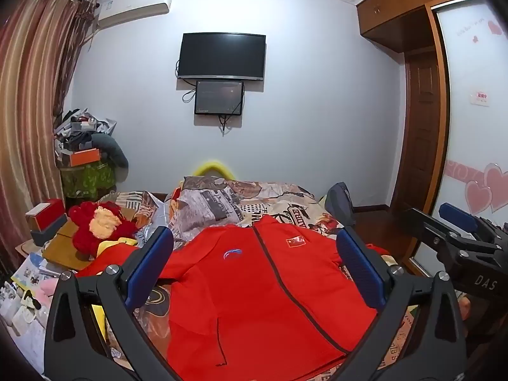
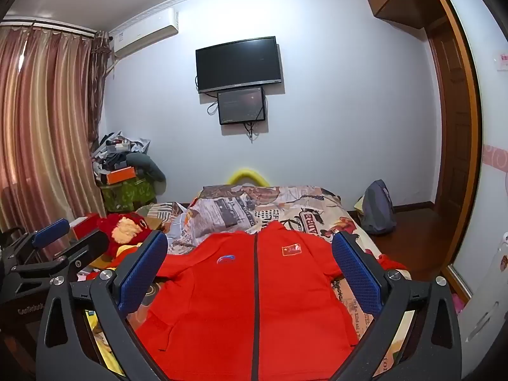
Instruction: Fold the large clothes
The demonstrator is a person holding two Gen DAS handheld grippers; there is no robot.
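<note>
Red zip jacket (image 1: pixel 260 292) lies flat on the bed (image 1: pixel 285 200); I hold my left gripper (image 1: pixel 254 263) and right gripper (image 2: pixel 250 266) above it, jaws wide apart, gripping nothing.

Jacket (image 2: pixel 254 301) was red with a dark zip stripe and a small flag patch. Bedspread (image 2: pixel 285 212) carried a beige newspaper-style print. Curtains (image 2: pixel 41 120) were striped brown-pink.

We see open air above red jacket (image 2: pixel 254 301); red plush toy (image 1: pixel 98 228) and boxes (image 1: pixel 47 219) crowd bed's left edge.
</note>
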